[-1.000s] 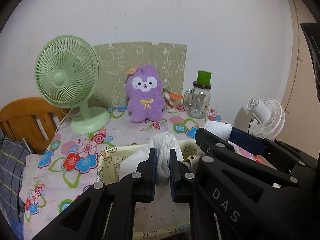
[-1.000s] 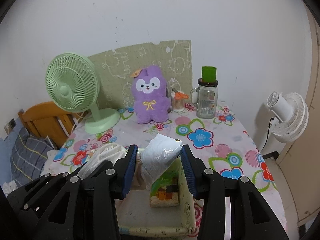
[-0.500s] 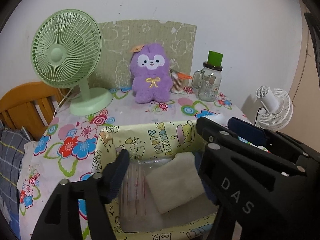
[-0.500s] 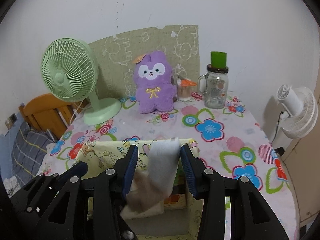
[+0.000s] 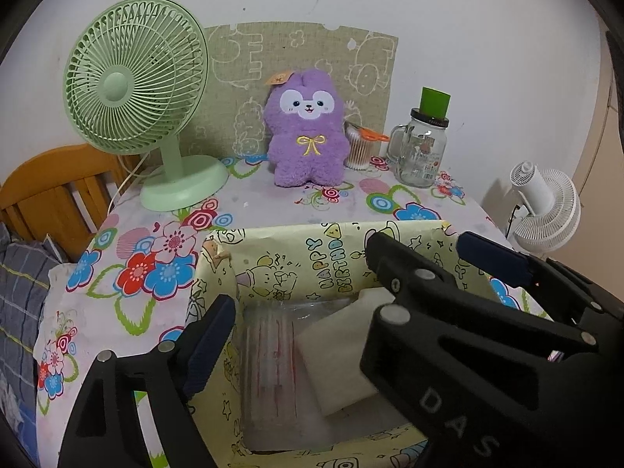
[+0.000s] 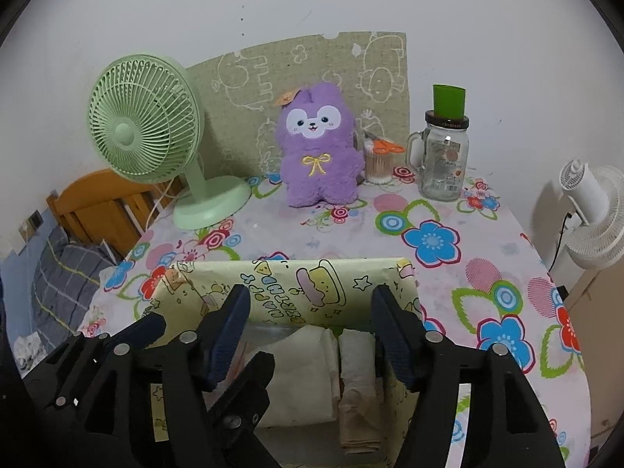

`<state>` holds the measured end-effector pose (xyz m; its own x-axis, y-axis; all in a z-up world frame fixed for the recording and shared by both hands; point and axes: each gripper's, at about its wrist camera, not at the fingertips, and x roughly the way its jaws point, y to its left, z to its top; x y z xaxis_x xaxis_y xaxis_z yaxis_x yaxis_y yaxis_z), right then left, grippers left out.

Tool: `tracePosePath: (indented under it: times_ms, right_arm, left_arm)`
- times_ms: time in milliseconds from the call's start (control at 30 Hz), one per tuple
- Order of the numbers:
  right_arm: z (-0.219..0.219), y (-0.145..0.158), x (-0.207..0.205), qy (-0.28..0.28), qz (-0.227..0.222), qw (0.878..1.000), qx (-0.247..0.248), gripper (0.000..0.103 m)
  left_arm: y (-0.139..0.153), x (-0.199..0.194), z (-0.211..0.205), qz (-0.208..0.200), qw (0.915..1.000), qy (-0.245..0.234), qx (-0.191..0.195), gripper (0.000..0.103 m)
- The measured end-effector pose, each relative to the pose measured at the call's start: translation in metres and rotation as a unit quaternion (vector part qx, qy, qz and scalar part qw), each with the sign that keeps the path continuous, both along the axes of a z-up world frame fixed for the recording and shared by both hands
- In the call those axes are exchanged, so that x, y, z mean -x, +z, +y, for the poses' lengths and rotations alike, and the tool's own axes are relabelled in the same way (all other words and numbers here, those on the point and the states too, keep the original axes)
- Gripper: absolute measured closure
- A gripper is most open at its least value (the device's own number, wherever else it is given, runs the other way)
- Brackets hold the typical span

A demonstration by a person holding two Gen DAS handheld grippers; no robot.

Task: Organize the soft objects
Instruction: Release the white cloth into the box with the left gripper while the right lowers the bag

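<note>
Two tools hung over one yellow cartoon-print box (image 6: 288, 292) at the near edge of a desk (image 6: 460, 273) covered in a flowered cloth. The left tool (image 5: 296, 312) was spread wide and held nothing, its two fingers straddling the box's interior; the right tool (image 6: 308, 319) was likewise parted and empty above the same box. Inside lay three soft packs, seen best from the right wrist: one clear-wrapped pack with red print (image 5: 269, 366) toward 9 o'clock, one cream folded pad (image 6: 300, 374) in the middle, and one narrow white wrapped pack (image 6: 357, 370) toward 3 o'clock, pressed against the pad; the left wrist view showed only the first two, touching each other. At 12 o'clock, against one green patterned board (image 6: 312, 78) leaning on the wall, sat one purple plush rabbit (image 6: 318, 152). One green desk fan (image 6: 144, 124) stood at 10 o'clock, and at 1 o'clock stood one glass jar mug with a green cap (image 6: 442, 156), with one cup of cotton swabs (image 6: 377, 167) between it and the plush, orange scissors resting on top. One white fan (image 6: 596, 214) stood off the desk at 3 o'clock; a wooden bed frame (image 6: 97, 210) showed at 9 o'clock.
</note>
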<state>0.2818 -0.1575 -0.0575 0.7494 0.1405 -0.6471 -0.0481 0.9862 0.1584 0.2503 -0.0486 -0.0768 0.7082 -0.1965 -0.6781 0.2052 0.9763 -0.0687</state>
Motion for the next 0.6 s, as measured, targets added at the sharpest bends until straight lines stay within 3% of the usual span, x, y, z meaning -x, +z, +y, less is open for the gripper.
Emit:
tracePosePath:
  times_ms: [267,600]
  right_arm:
    - [-0.003,0.011,0.017,-0.007,-0.011,1.0,0.006,0.009]
    - [-0.006,0.026,0.041,-0.029,-0.021,0.999,0.028,0.004]
  left_arm:
    - [0.012,0.012,-0.003,-0.018,0.9998,0.006,-0.01,0.003]
    - [0.025,0.034,-0.006,-0.034,0.9994,0.002,-0.007,0.0]
